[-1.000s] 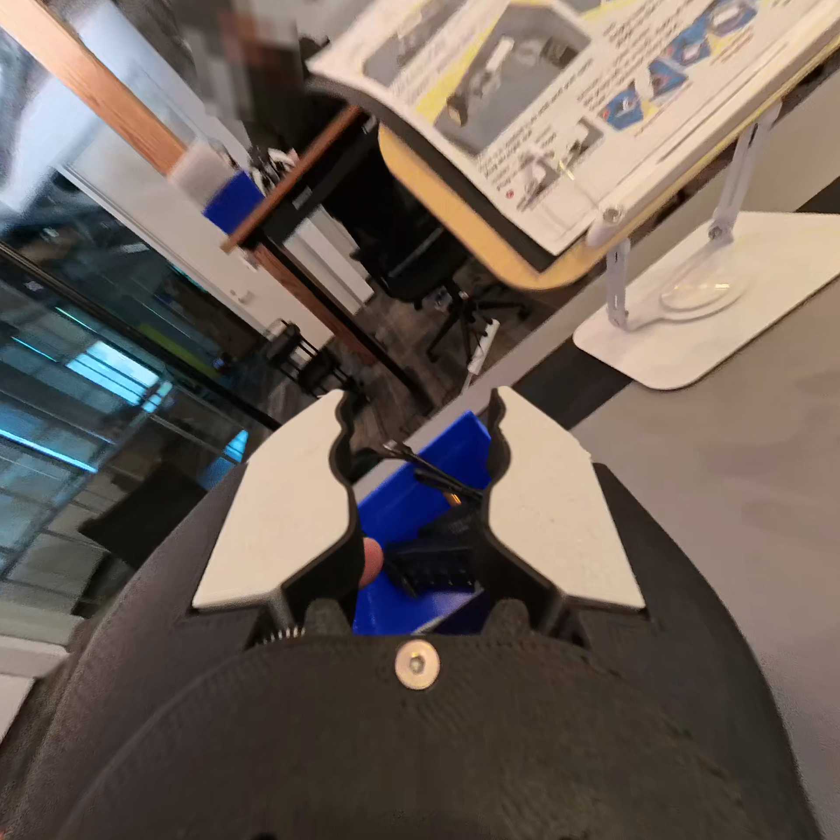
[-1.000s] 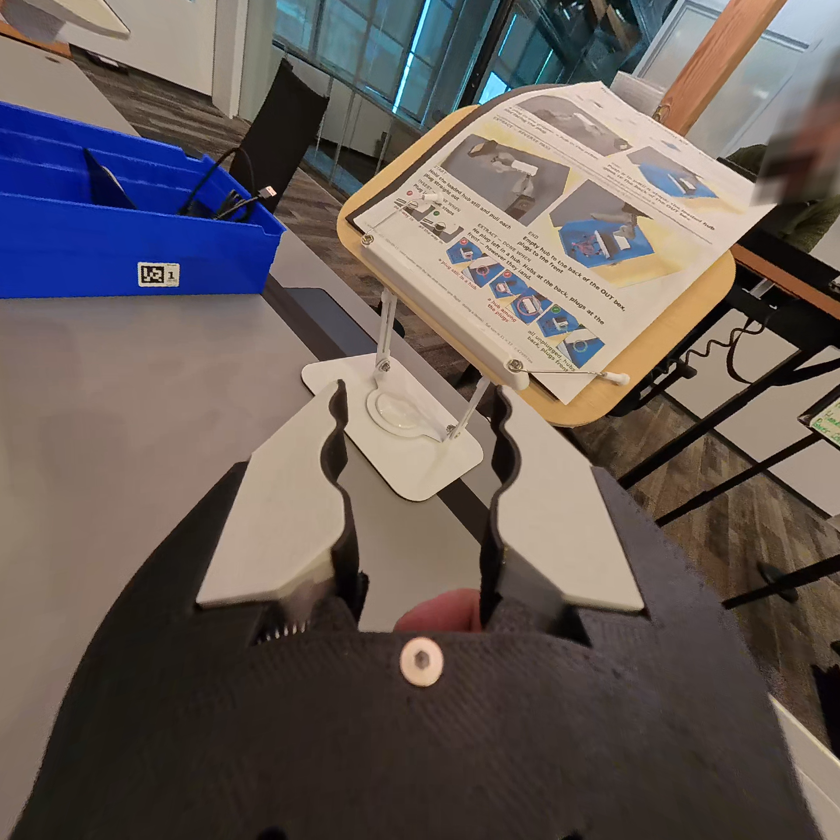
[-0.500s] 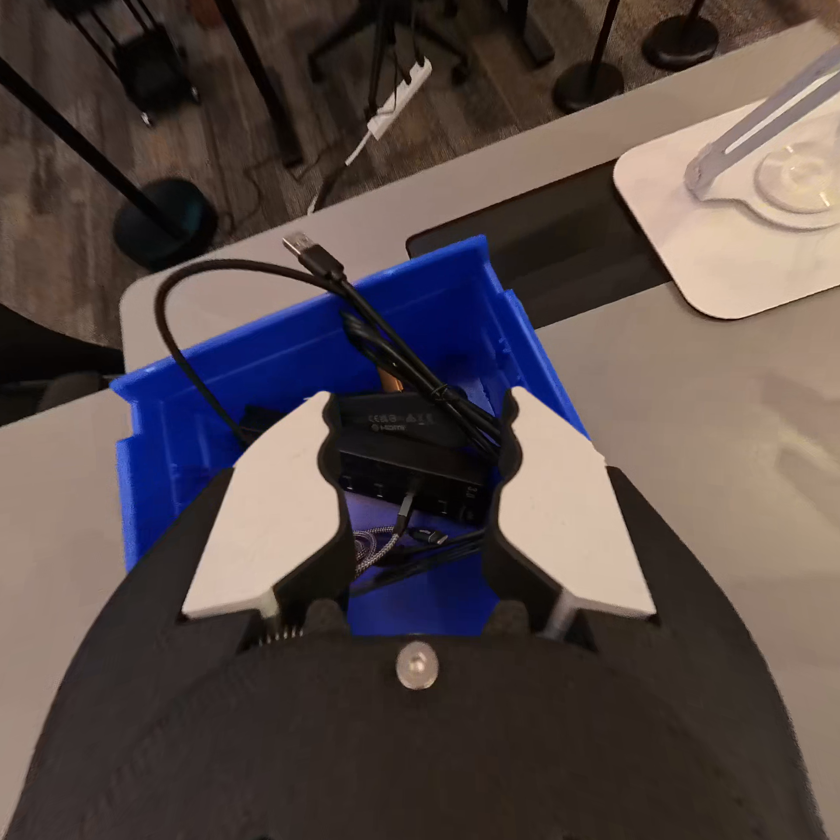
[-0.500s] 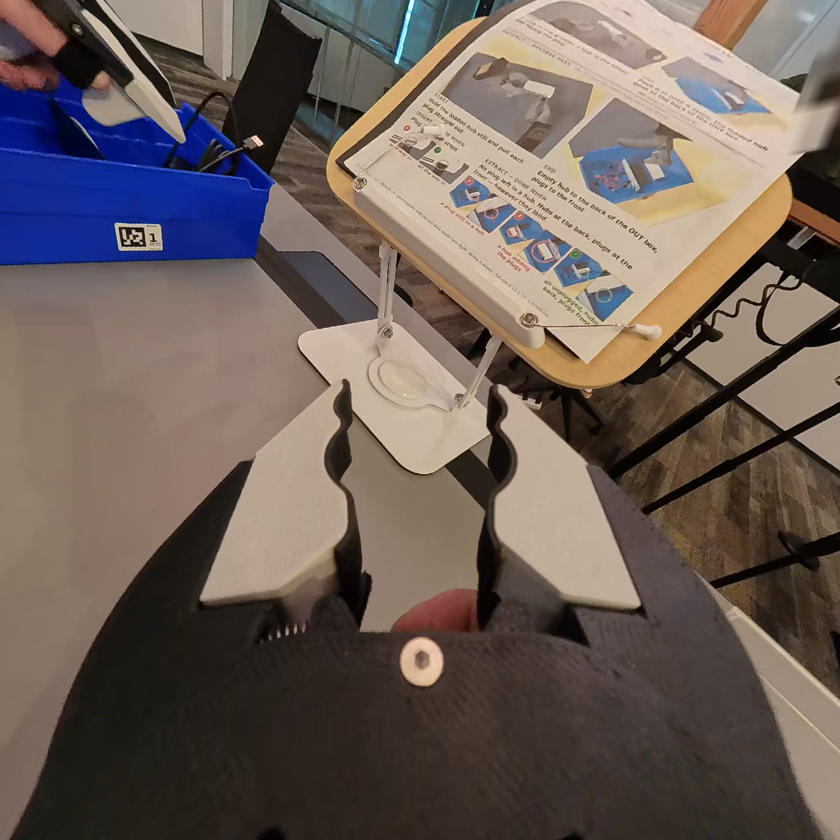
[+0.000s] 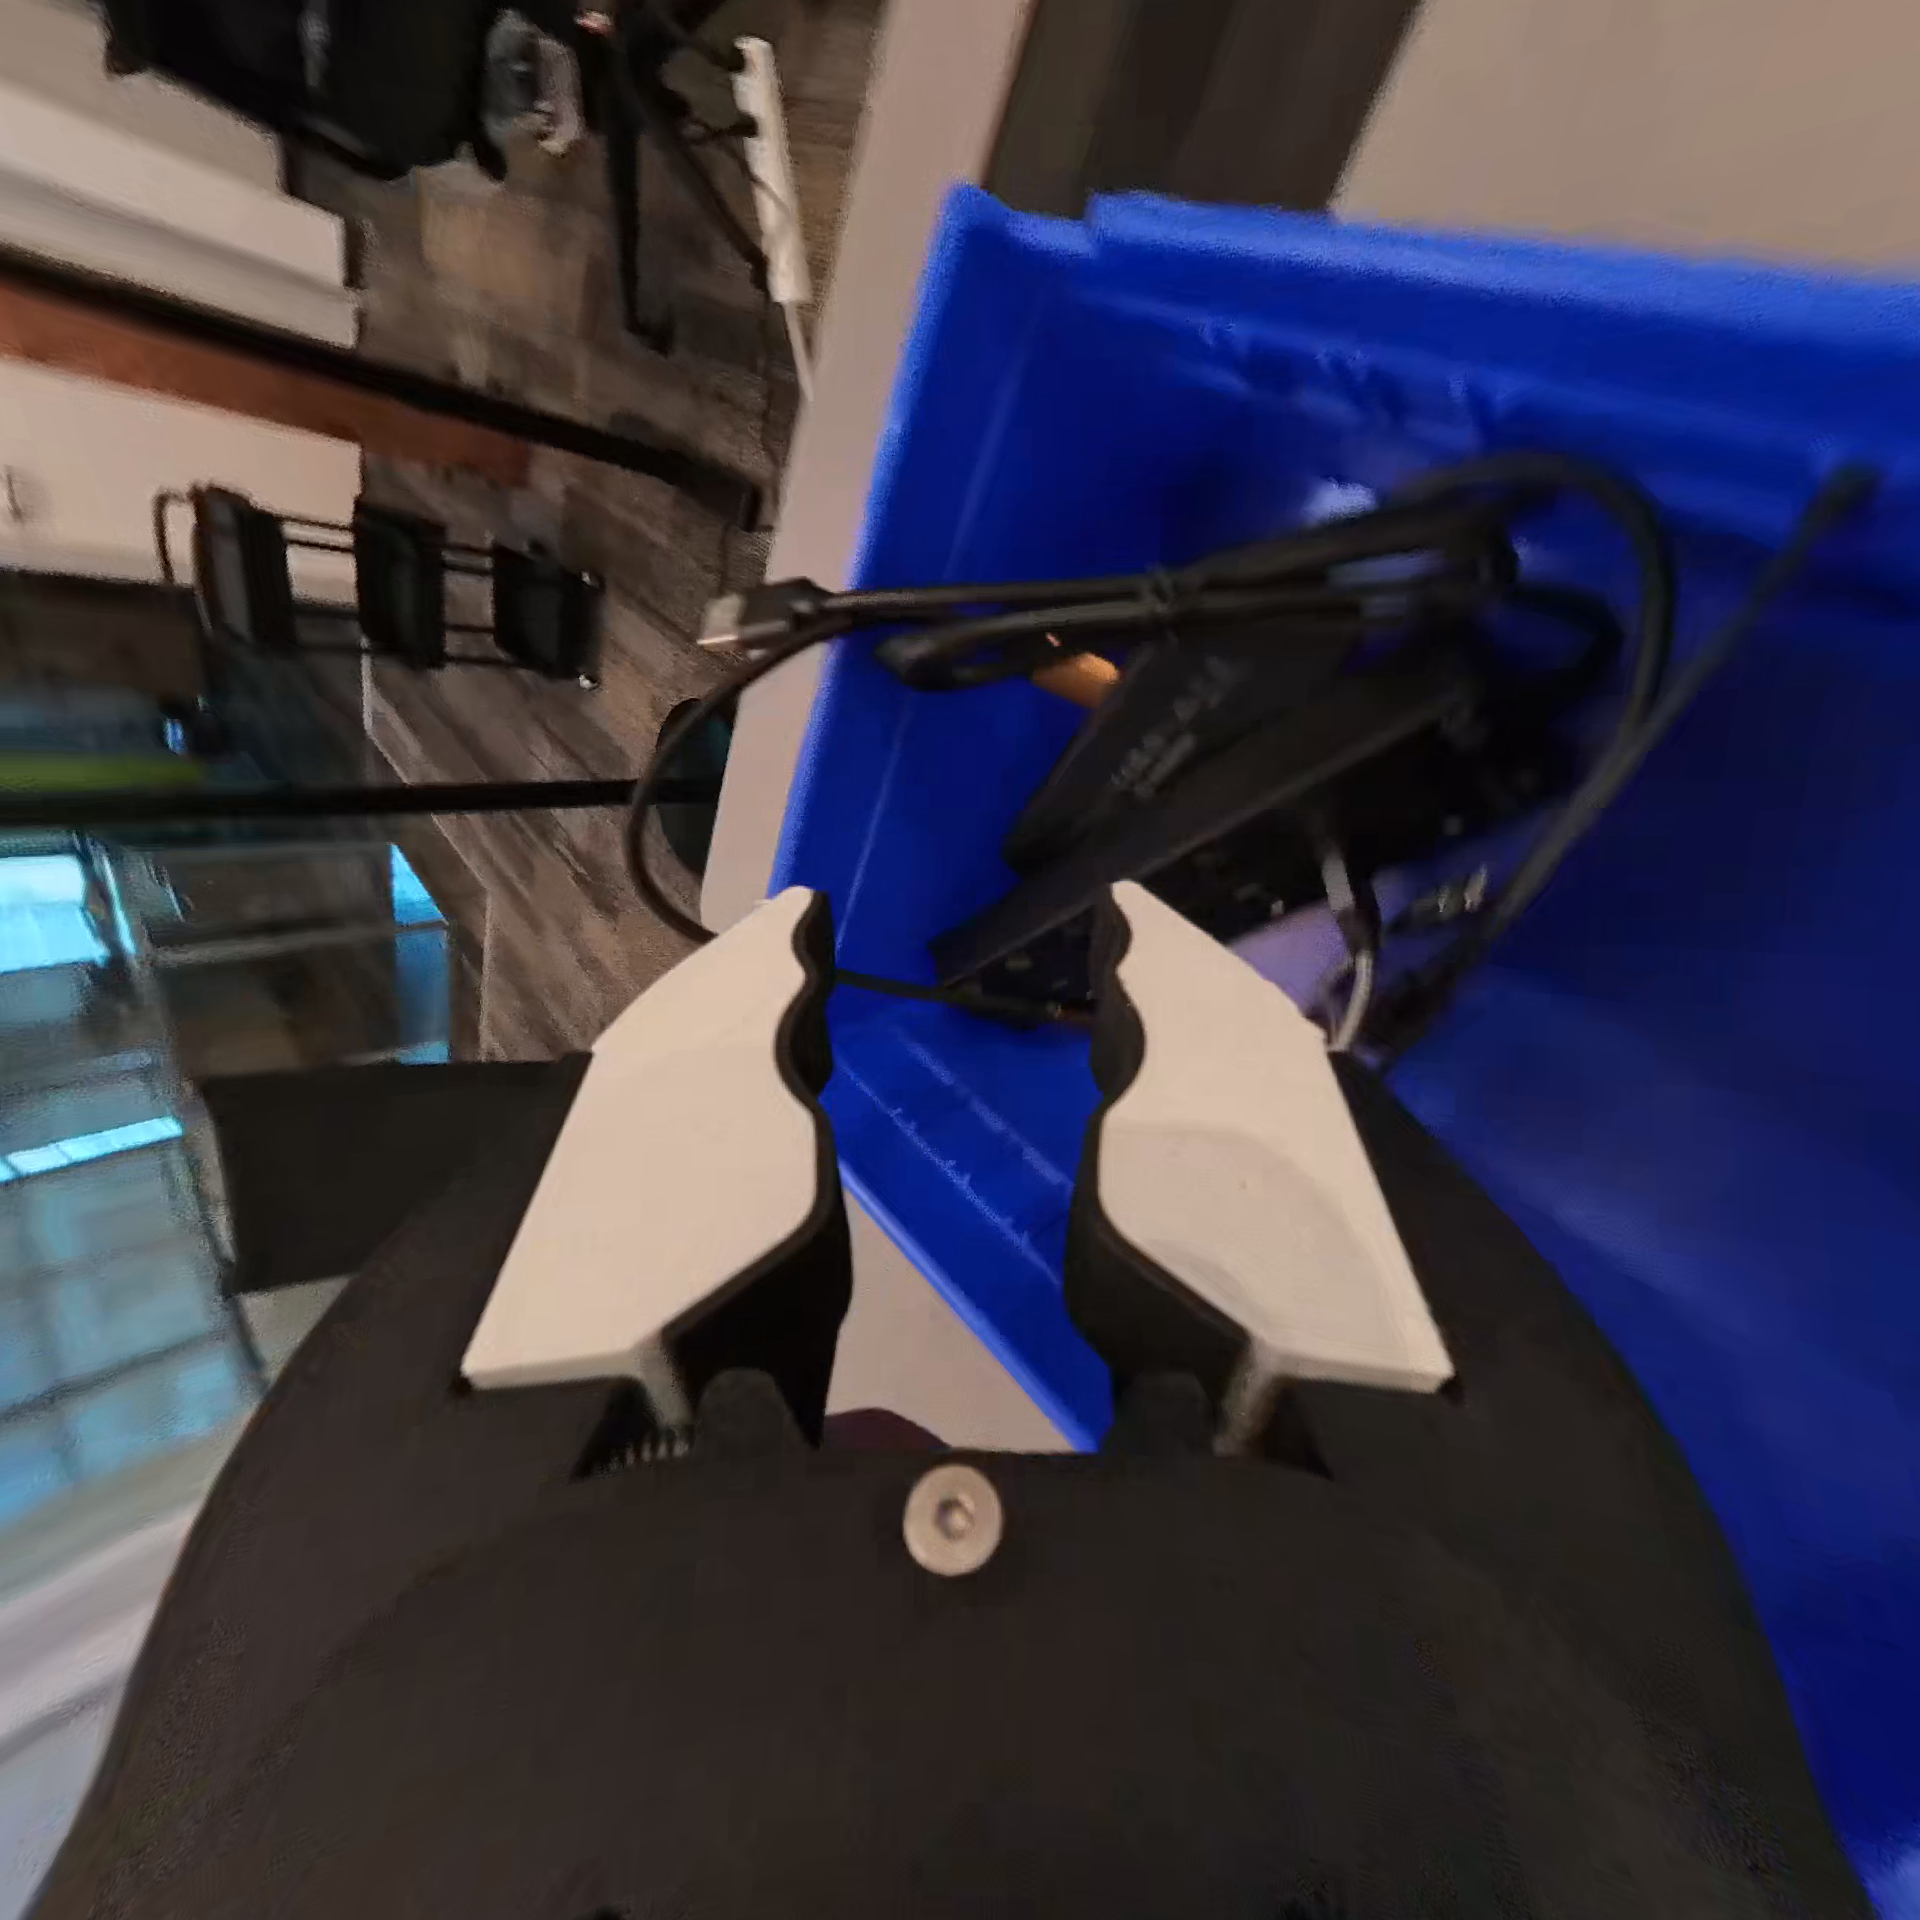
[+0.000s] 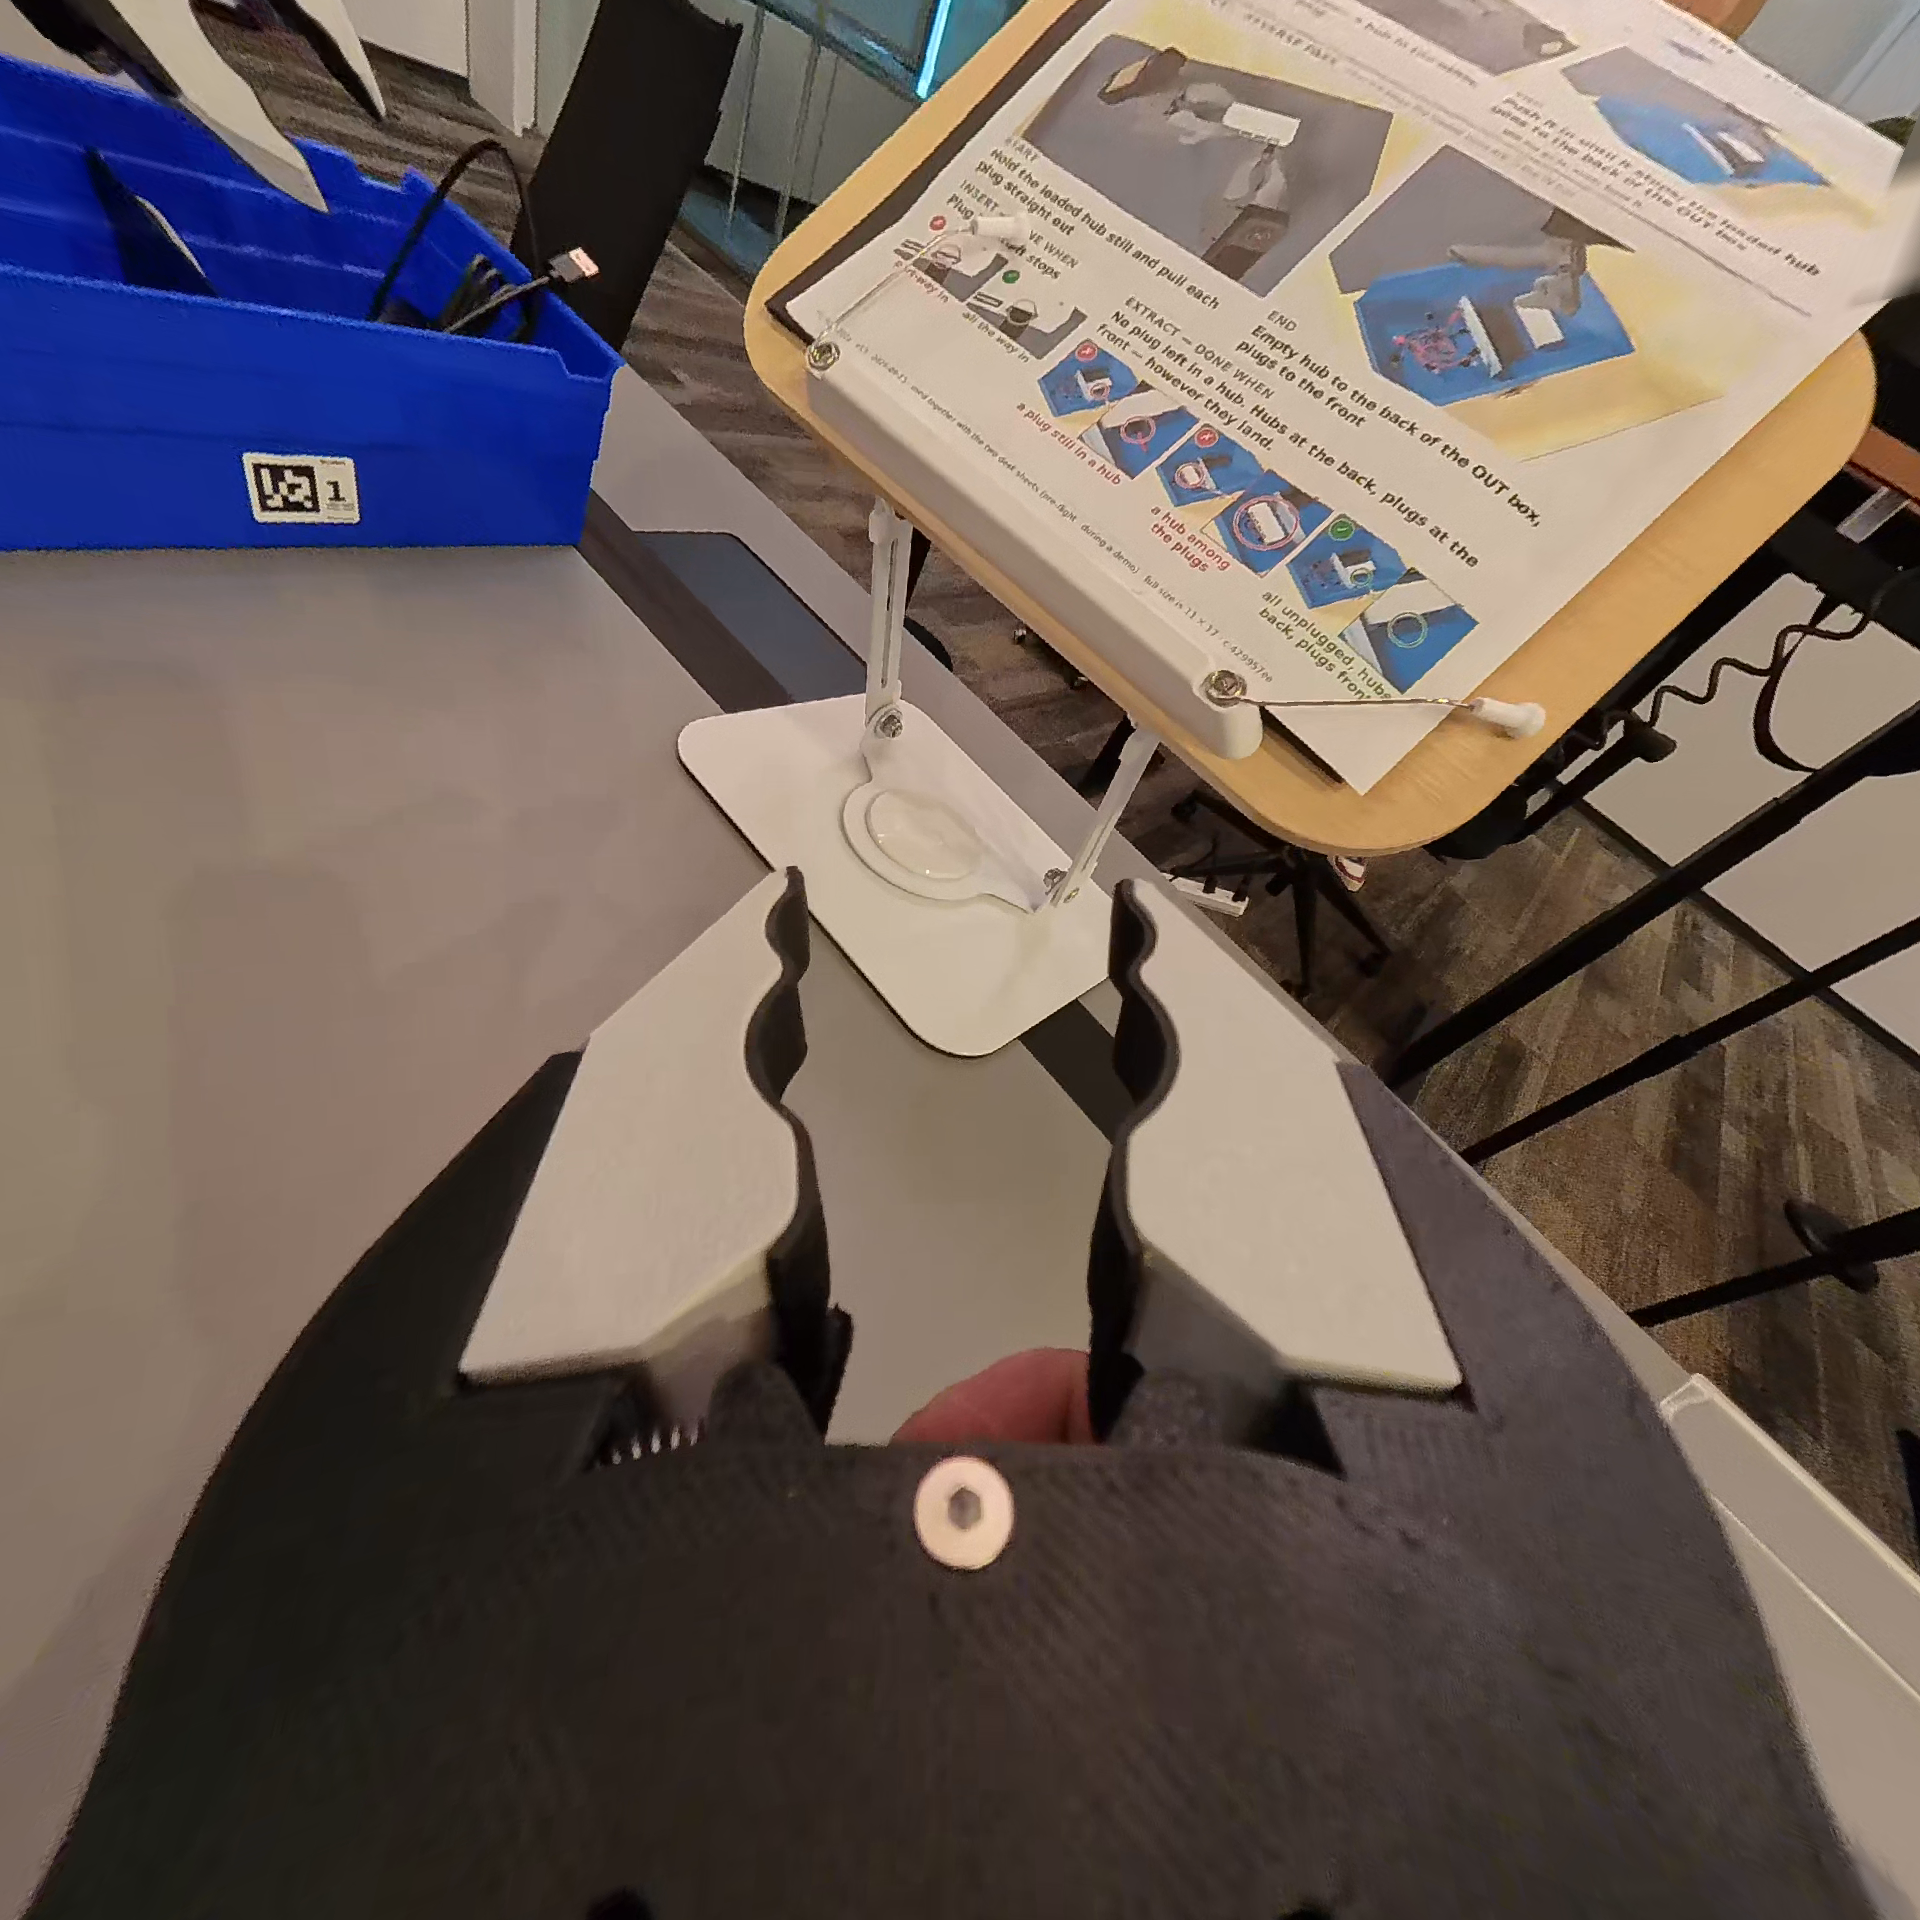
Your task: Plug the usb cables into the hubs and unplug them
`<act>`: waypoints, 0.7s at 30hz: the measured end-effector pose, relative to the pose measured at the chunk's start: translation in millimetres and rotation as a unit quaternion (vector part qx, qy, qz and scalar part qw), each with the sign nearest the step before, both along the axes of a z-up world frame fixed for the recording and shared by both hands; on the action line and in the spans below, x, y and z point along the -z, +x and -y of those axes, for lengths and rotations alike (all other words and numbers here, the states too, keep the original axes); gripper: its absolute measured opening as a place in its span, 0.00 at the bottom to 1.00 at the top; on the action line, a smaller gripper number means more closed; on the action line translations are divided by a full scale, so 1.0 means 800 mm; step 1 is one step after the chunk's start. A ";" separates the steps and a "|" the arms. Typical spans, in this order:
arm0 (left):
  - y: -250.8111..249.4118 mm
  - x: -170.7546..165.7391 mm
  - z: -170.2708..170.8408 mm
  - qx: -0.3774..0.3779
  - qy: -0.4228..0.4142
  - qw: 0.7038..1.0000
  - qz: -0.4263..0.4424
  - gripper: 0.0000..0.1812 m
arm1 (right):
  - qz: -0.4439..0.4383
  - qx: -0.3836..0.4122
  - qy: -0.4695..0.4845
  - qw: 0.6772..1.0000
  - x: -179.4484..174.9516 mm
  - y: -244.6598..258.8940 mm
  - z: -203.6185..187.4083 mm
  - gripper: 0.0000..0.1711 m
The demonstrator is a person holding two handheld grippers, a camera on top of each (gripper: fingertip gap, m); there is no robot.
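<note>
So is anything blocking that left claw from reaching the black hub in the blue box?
Partly. The left gripper is open at the blue bin's corner. Black cables drape over the hub, and a thin one crosses between the fingertips.

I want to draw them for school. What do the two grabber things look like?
Both look alike. The left gripper and right gripper each have a wide, rounded black body with a rough printed texture, one silver screw in the middle, and two pale grey fingers shaped like wedges. Each finger's inner edge is wavy and black. No cables or sleeves show.

One blue bin (image 6: 312,416), one document stand (image 6: 935,914), two claws (both empty).
</note>
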State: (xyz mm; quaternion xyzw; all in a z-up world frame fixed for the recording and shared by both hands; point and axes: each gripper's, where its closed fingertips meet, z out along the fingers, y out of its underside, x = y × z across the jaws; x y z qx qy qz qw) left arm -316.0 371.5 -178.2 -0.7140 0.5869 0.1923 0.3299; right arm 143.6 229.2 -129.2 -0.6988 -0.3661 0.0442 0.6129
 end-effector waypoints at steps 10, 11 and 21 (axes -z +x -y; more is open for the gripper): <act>-0.022 0.068 0.001 0.072 -0.127 0.972 -0.186 0.36 | 0.014 -0.010 -0.007 1.000 0.013 -0.006 0.000 0.33; -0.023 0.073 -0.003 0.070 -0.133 0.971 -0.188 0.36 | 0.015 -0.010 -0.007 1.000 0.014 -0.006 -0.001 0.33; -0.031 0.118 -0.014 0.072 -0.198 0.954 -0.213 0.34 | 0.019 -0.014 -0.017 1.000 0.027 -0.004 -0.004 0.32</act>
